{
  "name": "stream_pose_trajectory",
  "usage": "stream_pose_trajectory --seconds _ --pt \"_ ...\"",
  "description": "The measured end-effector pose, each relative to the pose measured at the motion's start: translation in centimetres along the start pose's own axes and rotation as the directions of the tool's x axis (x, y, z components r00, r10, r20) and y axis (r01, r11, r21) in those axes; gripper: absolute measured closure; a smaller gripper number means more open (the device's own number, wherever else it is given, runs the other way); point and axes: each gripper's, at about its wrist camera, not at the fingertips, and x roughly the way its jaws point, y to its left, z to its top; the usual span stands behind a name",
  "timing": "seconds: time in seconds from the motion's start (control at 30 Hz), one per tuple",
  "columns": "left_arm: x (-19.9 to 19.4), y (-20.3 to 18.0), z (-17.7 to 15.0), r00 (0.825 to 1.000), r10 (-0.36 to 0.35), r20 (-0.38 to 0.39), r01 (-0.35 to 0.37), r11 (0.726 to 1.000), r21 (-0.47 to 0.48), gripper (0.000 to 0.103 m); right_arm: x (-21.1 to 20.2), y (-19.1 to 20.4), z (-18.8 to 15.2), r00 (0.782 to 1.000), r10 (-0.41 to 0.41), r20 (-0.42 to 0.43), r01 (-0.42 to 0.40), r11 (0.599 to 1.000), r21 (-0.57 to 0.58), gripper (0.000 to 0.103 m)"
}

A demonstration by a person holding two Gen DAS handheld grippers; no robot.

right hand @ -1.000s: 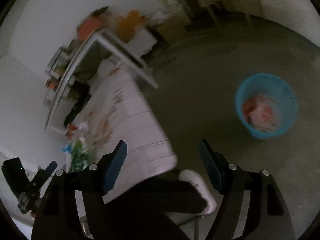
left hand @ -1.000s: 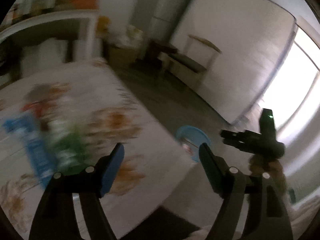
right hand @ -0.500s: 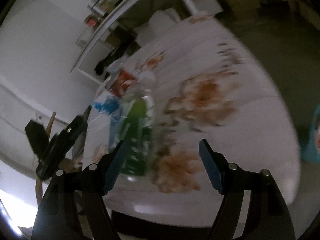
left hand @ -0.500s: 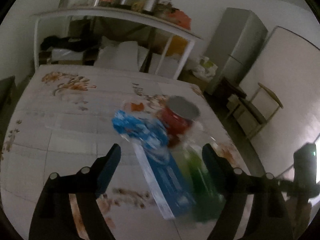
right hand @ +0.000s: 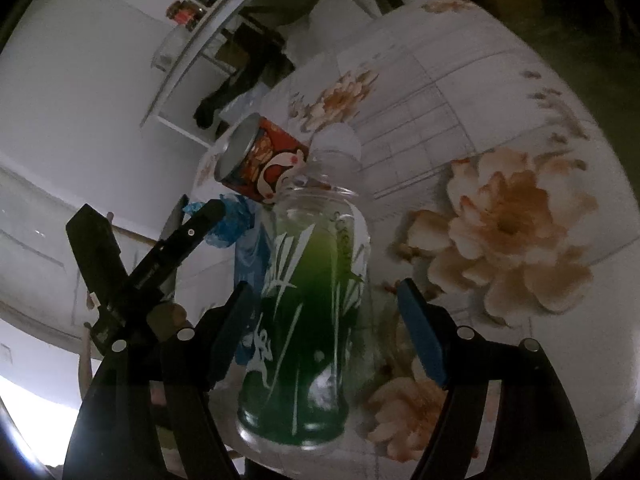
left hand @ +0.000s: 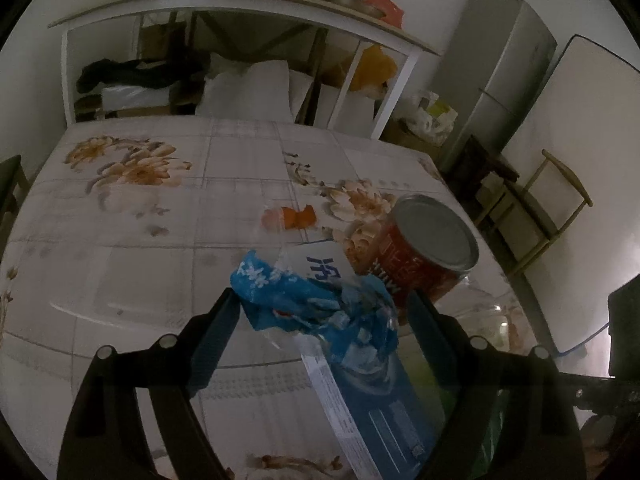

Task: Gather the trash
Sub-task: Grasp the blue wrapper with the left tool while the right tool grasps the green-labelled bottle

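Observation:
On the flowered tablecloth (left hand: 120, 240) lies a heap of trash. A crumpled blue wrapper (left hand: 312, 308) rests on a flat blue box (left hand: 384, 408), with a red tin can (left hand: 424, 256) to its right. My left gripper (left hand: 320, 328) is open, and the wrapper sits between its fingers without being squeezed. In the right wrist view a clear bottle with a green label (right hand: 312, 312) lies between the fingers of my open right gripper (right hand: 328, 332); the right pad stands apart from it. The can (right hand: 260, 156) and wrapper (right hand: 232, 224) lie beyond the bottle, with the left gripper's finger (right hand: 192, 232) beside them.
Orange peel scraps (left hand: 296, 216) lie further back on the table. Behind the table stands a white shelf rack (left hand: 240, 4) loaded with pots and bags. A grey fridge (left hand: 500, 64) and a wooden chair (left hand: 540, 208) stand to the right.
Both views have swung from the floor and the blue bin to the table. The left gripper has come down around the blue wrapper, and the right gripper around the green bottle.

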Motion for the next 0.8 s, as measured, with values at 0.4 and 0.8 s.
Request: stream_pose_trajectory --seconds 0.4,0.8 --pt "0.2 -0.4 -0.4 1.000 -0.028 -0.013 0.028 0.999 0.014 0.050 2.2 0.3 0.4 0.998 0.040 -0.058 -0.038 0.999 0.023 0.032" --pt "-0.5 0.6 -0.7 0.996 -0.083 -0.012 0.082 0.996 -0.040 0.082 2.0 -0.6 -0.5 0.996 0.060 -0.069 -0.056 0.997 0.059 0.043"
